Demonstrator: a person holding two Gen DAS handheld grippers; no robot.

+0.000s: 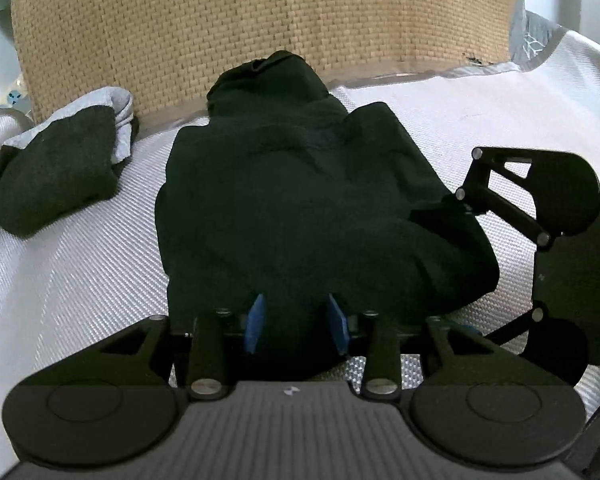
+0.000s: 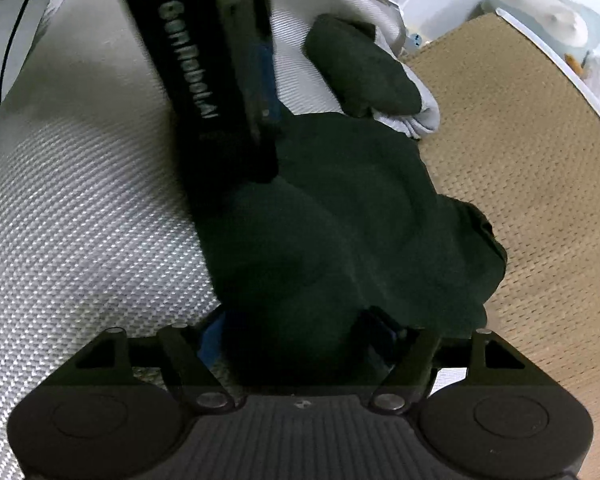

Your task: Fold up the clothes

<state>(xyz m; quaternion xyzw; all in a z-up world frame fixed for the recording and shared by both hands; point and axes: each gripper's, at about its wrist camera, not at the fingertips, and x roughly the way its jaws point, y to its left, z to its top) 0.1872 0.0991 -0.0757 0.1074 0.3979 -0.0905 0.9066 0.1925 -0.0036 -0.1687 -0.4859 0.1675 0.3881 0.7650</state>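
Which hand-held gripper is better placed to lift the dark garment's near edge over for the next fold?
Left hand-held gripper: dark garment lies lengthwise ahead of it. Right hand-held gripper holds a side.

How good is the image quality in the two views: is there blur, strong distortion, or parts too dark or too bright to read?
Left wrist view: sharp; fisheye bends the woven mat; the dark garment is so underexposed that its folds barely show; top corners blow out white. Right wrist view: the left gripper crossing the frame is blurred, the garment equally dark, and the bright area at upper right is washed out.
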